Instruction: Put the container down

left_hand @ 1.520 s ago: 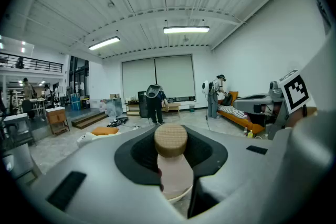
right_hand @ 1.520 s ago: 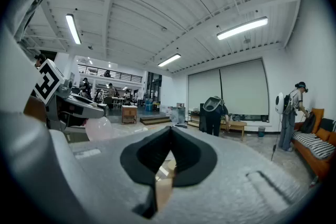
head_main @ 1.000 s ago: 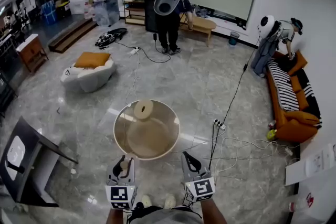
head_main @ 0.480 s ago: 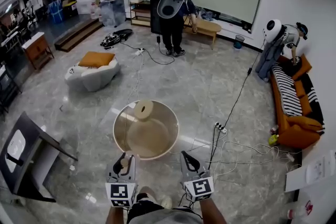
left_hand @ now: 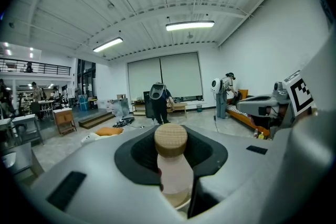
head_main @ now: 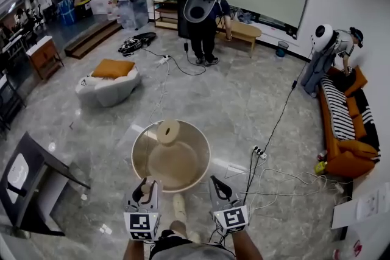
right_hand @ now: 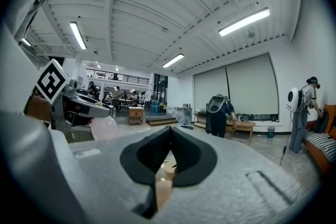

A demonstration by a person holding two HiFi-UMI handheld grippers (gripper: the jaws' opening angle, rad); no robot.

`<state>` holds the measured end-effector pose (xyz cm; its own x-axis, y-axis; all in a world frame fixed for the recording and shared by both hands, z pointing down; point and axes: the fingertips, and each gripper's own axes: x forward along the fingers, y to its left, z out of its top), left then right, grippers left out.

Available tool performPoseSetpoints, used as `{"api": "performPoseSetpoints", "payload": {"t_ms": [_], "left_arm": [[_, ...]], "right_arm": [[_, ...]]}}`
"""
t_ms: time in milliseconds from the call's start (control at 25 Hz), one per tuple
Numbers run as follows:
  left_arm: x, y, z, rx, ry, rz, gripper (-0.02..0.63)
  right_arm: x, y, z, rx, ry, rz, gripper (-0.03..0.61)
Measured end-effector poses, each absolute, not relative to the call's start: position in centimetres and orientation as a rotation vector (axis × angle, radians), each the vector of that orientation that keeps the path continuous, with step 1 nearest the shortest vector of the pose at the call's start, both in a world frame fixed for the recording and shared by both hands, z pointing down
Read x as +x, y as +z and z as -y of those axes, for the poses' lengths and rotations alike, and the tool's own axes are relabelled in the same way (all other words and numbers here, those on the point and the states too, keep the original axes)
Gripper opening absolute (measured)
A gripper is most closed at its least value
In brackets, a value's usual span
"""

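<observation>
My left gripper is shut on a small container: a pale translucent bottle with a round cork-coloured cap. It stands upright between the jaws, held in the air just short of the near rim of a round glass-topped table. In the right gripper view the bottle shows as a pinkish bulb in the left gripper. My right gripper hangs level beside it, jaws shut with nothing between them. A tan cylinder stands on the far part of the table.
Cables and a power strip run over the floor to the right of the table. A dark stand is at the left, a white seat with an orange cushion beyond. An orange sofa lines the right wall. Two people stand far off.
The view has shifted a little toward the table, and the person's leg now shows stepping forward between the grippers. Both grippers keep their pose, and the bottle stays in the left one.
</observation>
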<state>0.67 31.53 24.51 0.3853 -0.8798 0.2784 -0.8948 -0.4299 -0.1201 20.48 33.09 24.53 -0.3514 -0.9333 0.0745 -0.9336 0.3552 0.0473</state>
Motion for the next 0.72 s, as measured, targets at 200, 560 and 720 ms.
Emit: {"api": "performPoseSetpoints", "payload": {"t_ms": [200, 560, 720], "left_arm": [[0.7, 24.7, -25.2, 2.558, 0.474, 1.644, 0.126], [-0.6, 25.6, -13.6, 2.525, 0.485, 1.621, 0.126], [-1.2, 25.9, -9.0, 2.500, 0.507, 1.617, 0.126]], "right_arm": [[20.1, 25.3, -26.7, 1.716, 0.026, 2.508, 0.002], [18.6, 25.1, -14.6, 1.691, 0.058, 2.499, 0.002], [17.9, 25.6, -10.0, 1.674, 0.078, 2.500, 0.002]]}}
